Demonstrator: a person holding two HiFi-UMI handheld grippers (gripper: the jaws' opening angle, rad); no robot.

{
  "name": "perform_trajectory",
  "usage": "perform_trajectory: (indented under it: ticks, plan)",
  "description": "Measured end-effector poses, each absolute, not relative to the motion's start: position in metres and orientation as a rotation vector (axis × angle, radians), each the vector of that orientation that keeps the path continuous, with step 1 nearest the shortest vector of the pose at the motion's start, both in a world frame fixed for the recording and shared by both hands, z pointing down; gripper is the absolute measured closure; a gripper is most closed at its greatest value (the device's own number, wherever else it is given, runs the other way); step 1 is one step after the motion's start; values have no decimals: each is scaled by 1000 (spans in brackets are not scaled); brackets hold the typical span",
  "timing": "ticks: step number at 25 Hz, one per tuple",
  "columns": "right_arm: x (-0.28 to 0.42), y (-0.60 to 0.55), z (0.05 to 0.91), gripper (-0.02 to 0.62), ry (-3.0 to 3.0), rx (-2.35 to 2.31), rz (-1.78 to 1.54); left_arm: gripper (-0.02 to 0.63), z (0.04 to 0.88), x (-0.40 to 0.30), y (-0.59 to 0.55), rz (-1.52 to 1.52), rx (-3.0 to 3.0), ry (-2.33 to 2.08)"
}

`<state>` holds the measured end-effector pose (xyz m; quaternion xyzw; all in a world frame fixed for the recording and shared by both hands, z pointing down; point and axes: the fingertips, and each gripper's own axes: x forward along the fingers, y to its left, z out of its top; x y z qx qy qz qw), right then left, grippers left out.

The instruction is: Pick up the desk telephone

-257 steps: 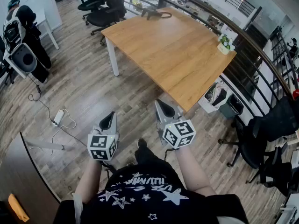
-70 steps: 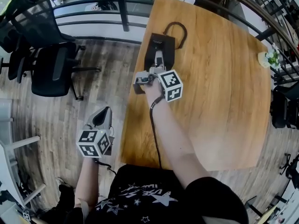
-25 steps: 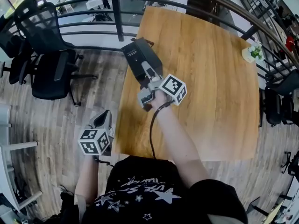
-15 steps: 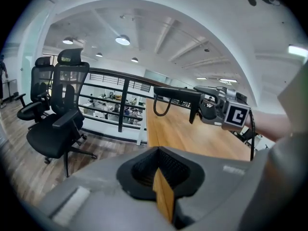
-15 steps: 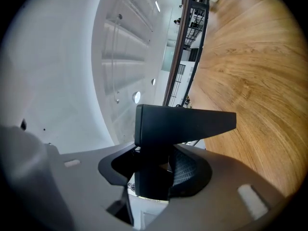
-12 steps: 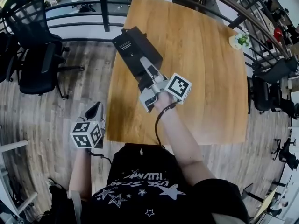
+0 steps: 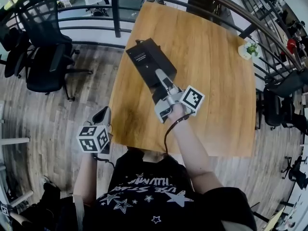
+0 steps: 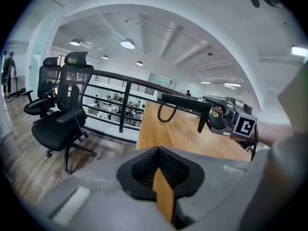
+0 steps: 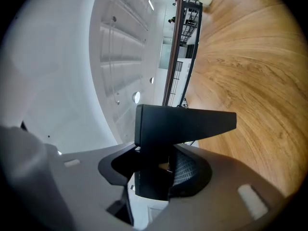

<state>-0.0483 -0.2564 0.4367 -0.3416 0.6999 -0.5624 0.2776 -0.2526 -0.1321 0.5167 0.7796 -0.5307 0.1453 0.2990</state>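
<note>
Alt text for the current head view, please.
From above: the right gripper holds a black desk telephone over a wooden table. The left gripper hangs beside the table's left edge, over the floor. Black office chairs stand at left; a potted plant sits at the table's far right corner.

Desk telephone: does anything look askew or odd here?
Yes. The desk telephone is off the wooden table, held in the air by one end in the right gripper. It sticks out roughly level, and its cord loop dangles.
</note>
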Motion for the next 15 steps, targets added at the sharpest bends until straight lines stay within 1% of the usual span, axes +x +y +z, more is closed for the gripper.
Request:
perform_trajectory:
  ticks: [15]
  plan:
    - [17,-196,447,410,1960,-786,-1622,604,486,-175,-95,340,2058,-1546]
